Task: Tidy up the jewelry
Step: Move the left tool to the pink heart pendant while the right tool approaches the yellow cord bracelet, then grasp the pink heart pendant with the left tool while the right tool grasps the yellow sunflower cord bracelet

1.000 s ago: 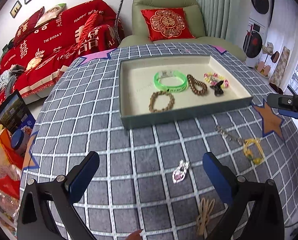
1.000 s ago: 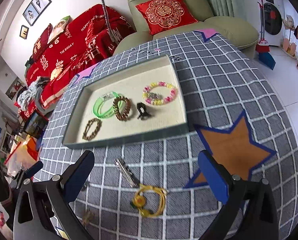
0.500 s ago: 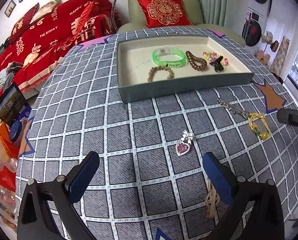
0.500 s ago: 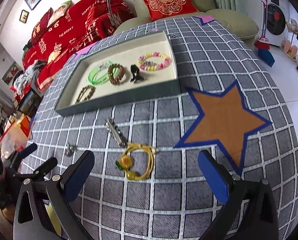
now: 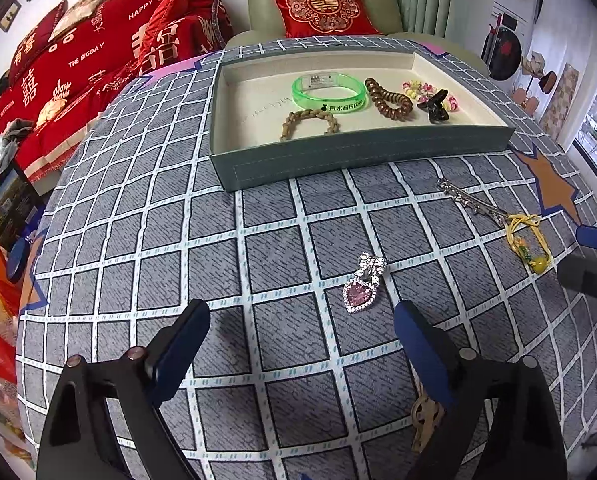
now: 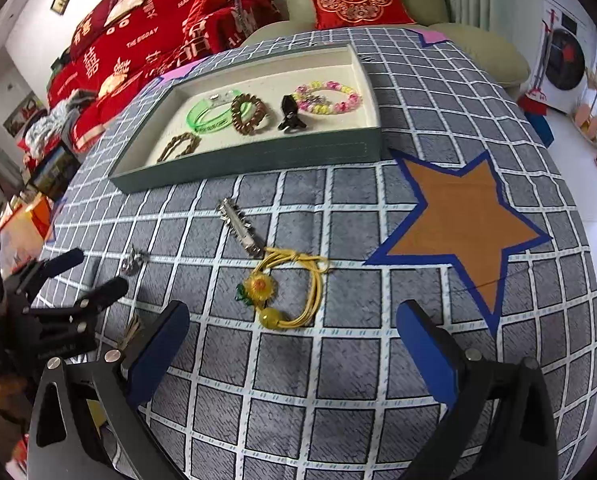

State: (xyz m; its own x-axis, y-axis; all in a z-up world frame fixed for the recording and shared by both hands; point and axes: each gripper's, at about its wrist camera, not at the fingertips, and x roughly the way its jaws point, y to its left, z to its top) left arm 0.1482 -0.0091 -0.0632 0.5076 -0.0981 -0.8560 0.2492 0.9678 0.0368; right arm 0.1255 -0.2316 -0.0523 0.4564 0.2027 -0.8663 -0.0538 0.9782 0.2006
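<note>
**Q:** Left wrist view: what does the panel show, and how should the pick go?

**A:** The left gripper [image 5: 301,330] hangs low over the grey checked tablecloth [image 5: 202,240], its blue-padded fingers [image 5: 180,338] spread wide and holding nothing. The silver pendant with a pink heart stone [image 5: 363,285] lies just beyond the right fingertip, at about 1 o'clock from the gap's centre. The likely step is closing on this pendant, so shift the gripper toward 1 o'clock until the heart sits midway between the pads, then come down flat (the piece is thin, and a tilted approach would probably skate it across the cloth). The grey-green rectangular tray with a cream lining [image 5: 362,156] stands at 12 o'clock, already holding a translucent green bangle [image 5: 328,94], a brown coiled hair tie [image 5: 387,100], a braided tan bracelet [image 5: 309,122] and a black claw clip [image 5: 434,106].

**Q:** Right wrist view?

**A:** The right gripper [image 6: 292,338] is likewise wide open and empty. The yellow cord bracelet with a sunflower charm [image 6: 286,288] lies just ahead of the gap at 12 o'clock, touching the silver toothed hair clip [image 6: 240,226] at its far end. Grip the cord loop at its near bead, not the knot (lifting by the knot could drag the clip along). The tray is farther off, at 11 o'clock; its free floor lies on the left side.
</note>
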